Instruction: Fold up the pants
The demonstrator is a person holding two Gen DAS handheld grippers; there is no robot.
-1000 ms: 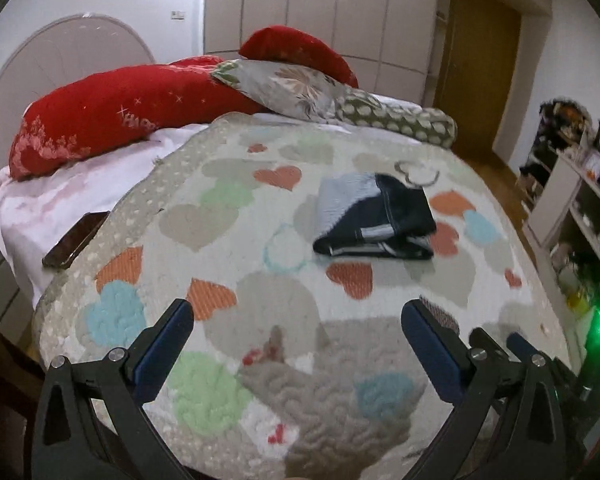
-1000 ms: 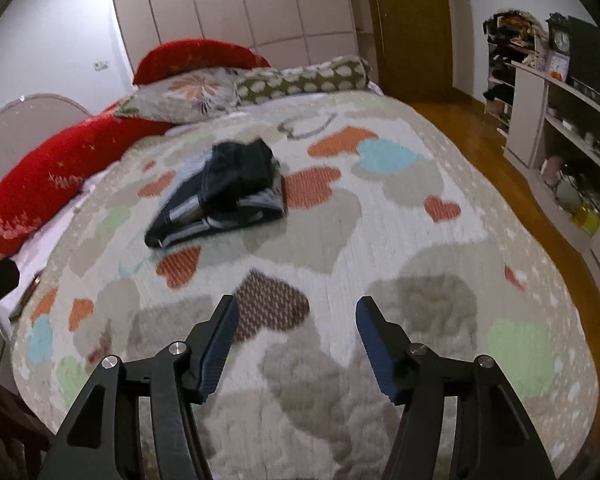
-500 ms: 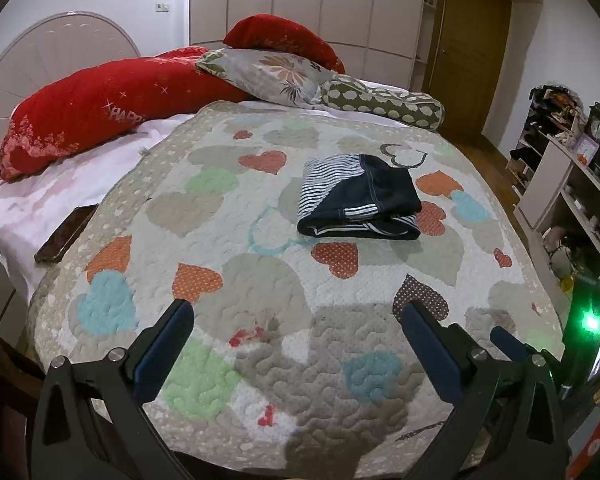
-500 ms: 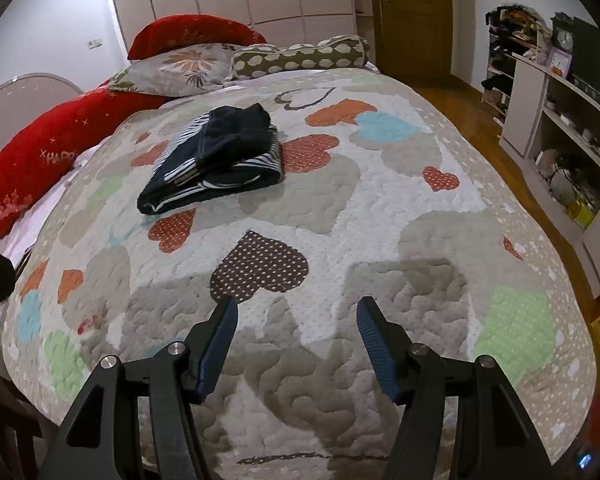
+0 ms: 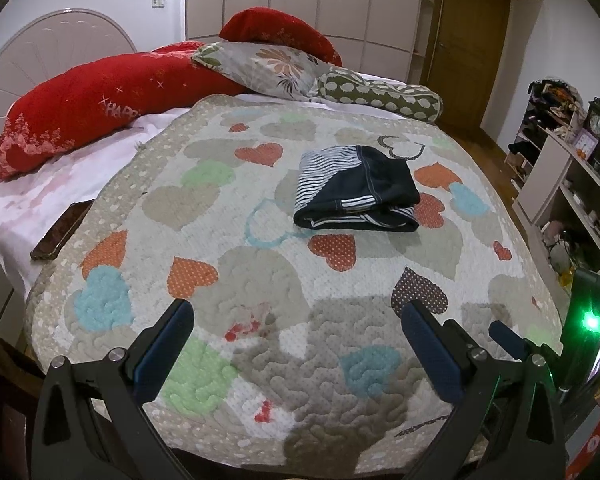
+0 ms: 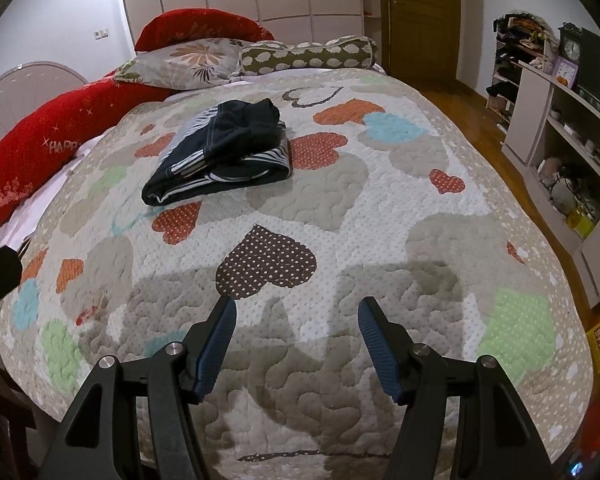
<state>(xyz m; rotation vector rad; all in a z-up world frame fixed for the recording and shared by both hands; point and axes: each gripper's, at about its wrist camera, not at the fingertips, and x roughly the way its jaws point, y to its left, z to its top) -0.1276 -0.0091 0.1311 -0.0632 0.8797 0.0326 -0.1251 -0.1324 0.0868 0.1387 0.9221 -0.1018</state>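
Observation:
The pants (image 5: 356, 188) lie folded into a compact dark navy bundle with striped lining showing, on the heart-patterned quilt (image 5: 260, 280) in the middle of the bed. They also show in the right wrist view (image 6: 224, 152). My left gripper (image 5: 298, 316) is open and empty, hovering over the near edge of the bed, well short of the pants. My right gripper (image 6: 298, 310) is open and empty, also above the near part of the quilt, apart from the pants.
Red bolster pillows (image 5: 100, 108), a floral pillow (image 5: 268, 68) and a dotted bolster (image 5: 380, 94) lie at the head. A dark phone (image 5: 62, 230) rests on the white sheet at left. Shelves (image 6: 560, 140) and a wooden door (image 6: 420, 20) stand at right.
Both grippers have pulled back and up from the bed toward its near edge; the folded pants look farther away. Both stay open and empty.

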